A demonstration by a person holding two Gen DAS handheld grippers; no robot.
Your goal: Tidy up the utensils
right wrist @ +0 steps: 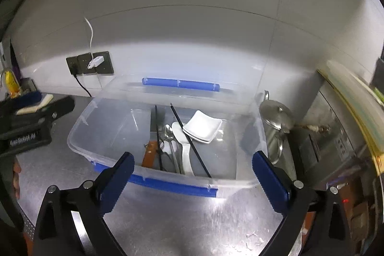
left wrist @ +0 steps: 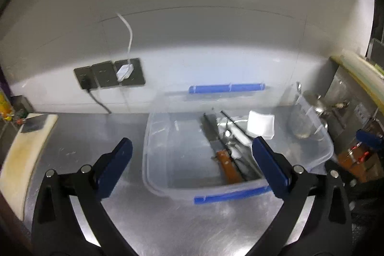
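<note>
Utensils are lying together in the clear plastic bin (right wrist: pixel 168 143), which is sitting on the steel worktop (right wrist: pixel 182 222) in the middle of both views. Looking through my right camera, I am seeing a wooden-handled knife (right wrist: pixel 150 152), a metal spoon (right wrist: pixel 169 133), a white spoon (right wrist: pixel 184 152) and two black chopsticks (right wrist: pixel 189 140) crowding the centre of the bin, with a small white square dish (right wrist: pixel 202 127) resting just to their right. Blue clips are running along the bin's near and far rims.

My right jaws (right wrist: pixel 193 174) are standing spread wide at the bottom of the frame, gripping nothing, with the bin's near rim showing between them. My left jaws (left wrist: pixel 192 161) are likewise released and empty, hovering over the bin's near side; in that view the knife (left wrist: pixel 224 160) is lying between the fingertips but further off, untouched.

A steel kettle (right wrist: pixel 276 121) is standing just right of the bin. Wall sockets (right wrist: pixel 90 62) with a white plug are sitting at the left of the frame. My other tool's black body (right wrist: pixel 31 121) is showing at the left edge.
</note>
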